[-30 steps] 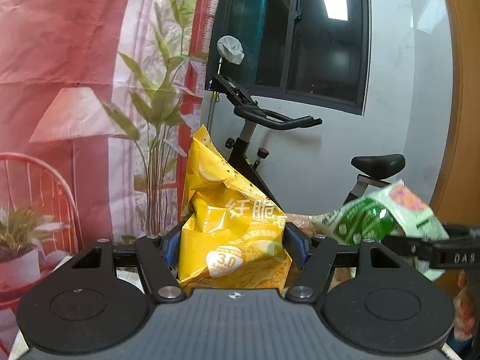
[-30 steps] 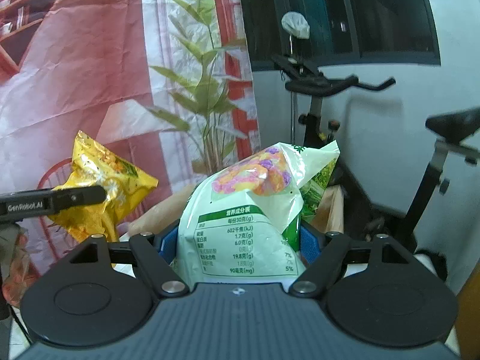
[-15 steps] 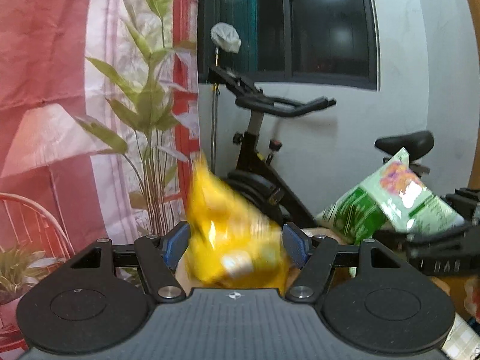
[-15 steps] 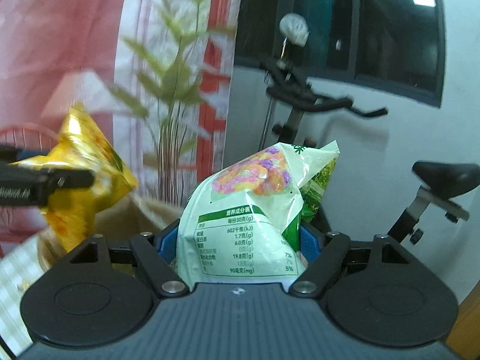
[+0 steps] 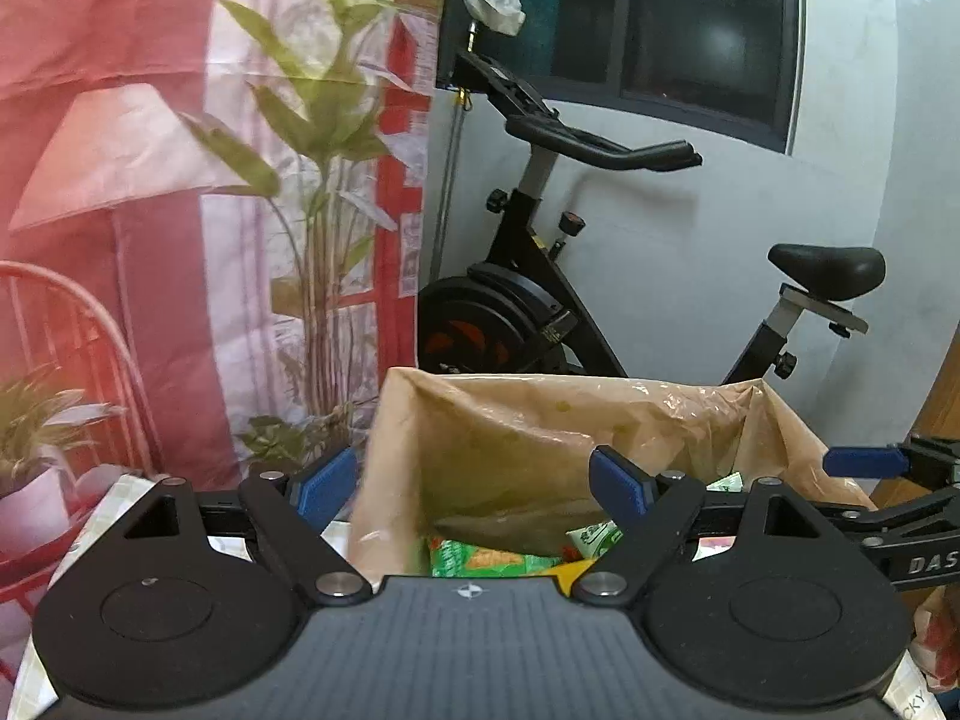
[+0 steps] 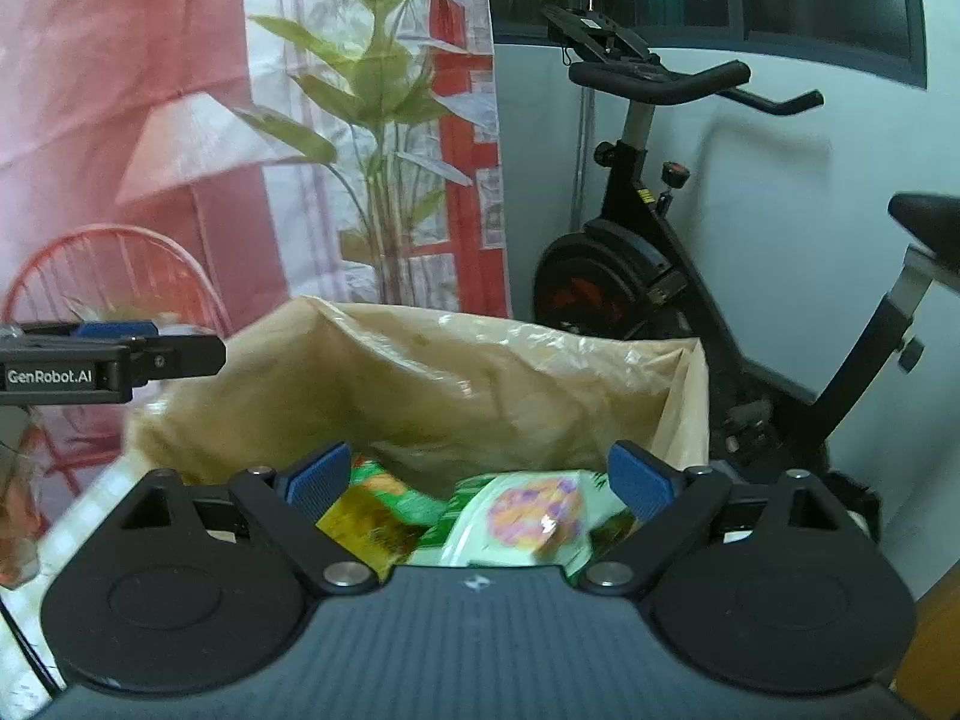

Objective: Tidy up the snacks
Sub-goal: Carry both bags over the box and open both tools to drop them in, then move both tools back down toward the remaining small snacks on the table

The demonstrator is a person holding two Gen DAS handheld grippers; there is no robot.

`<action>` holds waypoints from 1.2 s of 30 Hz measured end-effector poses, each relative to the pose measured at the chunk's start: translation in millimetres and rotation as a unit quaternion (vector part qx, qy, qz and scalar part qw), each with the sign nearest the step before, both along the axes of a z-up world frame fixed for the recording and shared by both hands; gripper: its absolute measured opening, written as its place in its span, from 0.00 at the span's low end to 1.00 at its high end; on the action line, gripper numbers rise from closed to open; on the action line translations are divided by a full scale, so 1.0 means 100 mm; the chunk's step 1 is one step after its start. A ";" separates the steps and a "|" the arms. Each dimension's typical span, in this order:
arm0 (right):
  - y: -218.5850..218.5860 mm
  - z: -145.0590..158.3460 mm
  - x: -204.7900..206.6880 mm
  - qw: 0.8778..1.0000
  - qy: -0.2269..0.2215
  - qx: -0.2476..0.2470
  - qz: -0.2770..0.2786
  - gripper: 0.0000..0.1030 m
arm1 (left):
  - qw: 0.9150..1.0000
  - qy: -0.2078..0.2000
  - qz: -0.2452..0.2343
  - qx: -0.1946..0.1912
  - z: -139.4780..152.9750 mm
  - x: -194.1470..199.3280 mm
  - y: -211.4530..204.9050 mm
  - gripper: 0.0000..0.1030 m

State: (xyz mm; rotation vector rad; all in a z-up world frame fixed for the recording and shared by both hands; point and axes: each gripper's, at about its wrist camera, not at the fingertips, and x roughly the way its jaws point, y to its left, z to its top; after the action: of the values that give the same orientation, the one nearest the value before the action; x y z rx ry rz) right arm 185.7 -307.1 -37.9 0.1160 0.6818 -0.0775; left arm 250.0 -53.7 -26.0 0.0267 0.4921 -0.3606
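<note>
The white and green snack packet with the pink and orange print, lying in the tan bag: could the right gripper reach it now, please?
Probably yes: the right gripper is open above the white and green snack packet, and the tan bag gapes open.

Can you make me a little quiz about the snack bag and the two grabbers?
1. True or false: the left gripper holds a yellow packet.
2. Where does the white-green snack packet lie?
A. in the brown bag
B. on the exercise bike
C. on a chair
3. Fill in: the right gripper's jaws are ____.

Key: 1 false; 2 A; 3 open.
</note>
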 end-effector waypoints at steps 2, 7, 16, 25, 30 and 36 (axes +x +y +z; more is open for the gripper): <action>0.03 0.04 -0.08 1.000 -0.002 0.011 0.007 0.92 | 1.000 -0.003 0.006 0.000 0.03 -0.09 0.08 0.84; 0.15 0.12 -0.42 0.999 -0.022 0.037 0.024 0.92 | 1.000 -0.003 0.012 -0.014 0.02 -0.41 0.35 0.84; 0.40 0.09 -0.98 0.997 -0.043 0.052 0.049 0.93 | 0.999 -0.021 0.033 -0.005 -0.16 -1.03 0.73 0.84; 0.46 -0.19 -1.30 0.995 -0.035 0.087 0.033 0.93 | 0.998 -0.006 0.058 -0.007 -0.40 -1.36 0.98 0.84; 0.50 -0.36 -1.43 0.996 -0.026 0.082 0.025 0.93 | 0.997 0.002 0.074 -0.009 -0.55 -1.44 1.04 0.84; 0.57 -0.55 -1.59 0.997 -0.023 0.077 0.017 0.93 | 0.996 0.023 0.083 -0.011 -0.77 -1.56 1.04 0.84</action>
State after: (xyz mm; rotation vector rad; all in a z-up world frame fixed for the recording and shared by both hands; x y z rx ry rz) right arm 26.8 -250.3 -93.2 0.2528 0.6428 0.0103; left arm 93.8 49.9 -103.1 -0.0447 0.5321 -0.2047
